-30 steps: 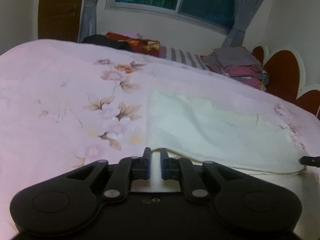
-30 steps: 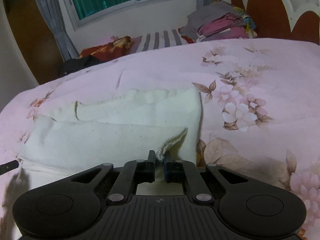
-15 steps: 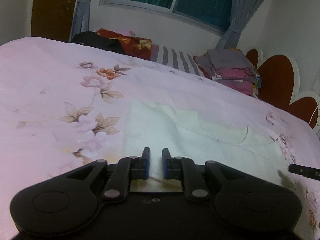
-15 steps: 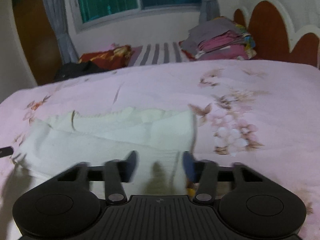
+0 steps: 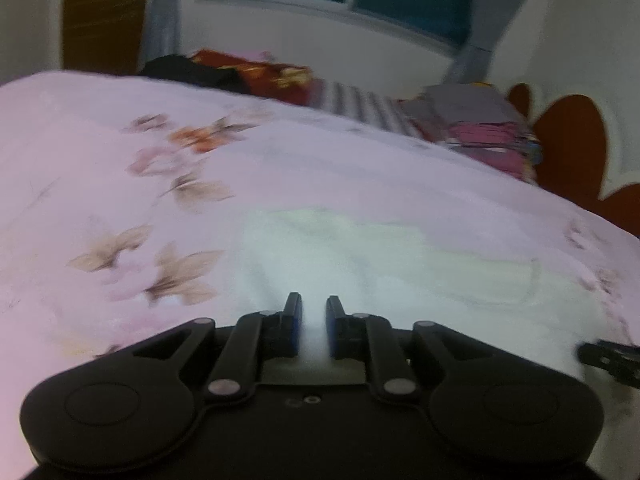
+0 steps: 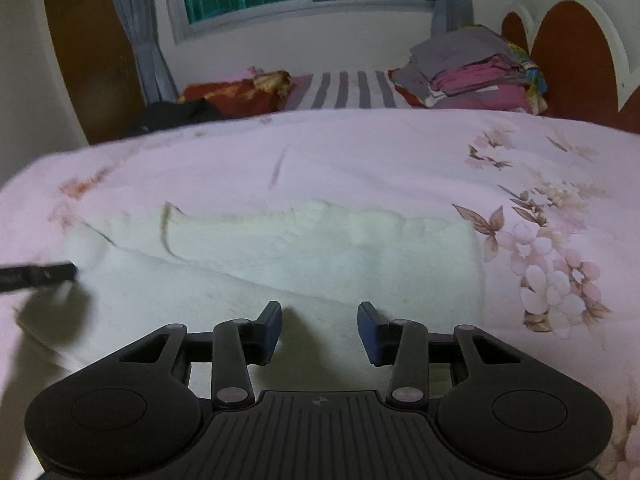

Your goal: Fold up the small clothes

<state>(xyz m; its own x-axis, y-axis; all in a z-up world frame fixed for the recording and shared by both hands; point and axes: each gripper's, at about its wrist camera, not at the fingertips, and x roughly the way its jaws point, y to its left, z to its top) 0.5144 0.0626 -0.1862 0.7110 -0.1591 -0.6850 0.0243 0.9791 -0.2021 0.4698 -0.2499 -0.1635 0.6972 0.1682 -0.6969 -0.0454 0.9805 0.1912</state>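
With the cream garment (image 6: 280, 264) lying folded once lengthwise mid-bed (image 6: 360, 152), we judge further folds remain; right gripper (image 6: 319, 322) jaws stand apart, empty; left gripper (image 5: 313, 322) jaws opening, cloth between them unpinched.

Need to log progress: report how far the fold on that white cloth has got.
Done: the white cloth lies doubled over on the pink floral bedspread. In hand: right gripper open above it; left gripper opening, cloth between its fingers. Left: probably another fold, then stacking.

Dim indoor light, pink cast, left view motion-blurred, fisheye bending, dark corners
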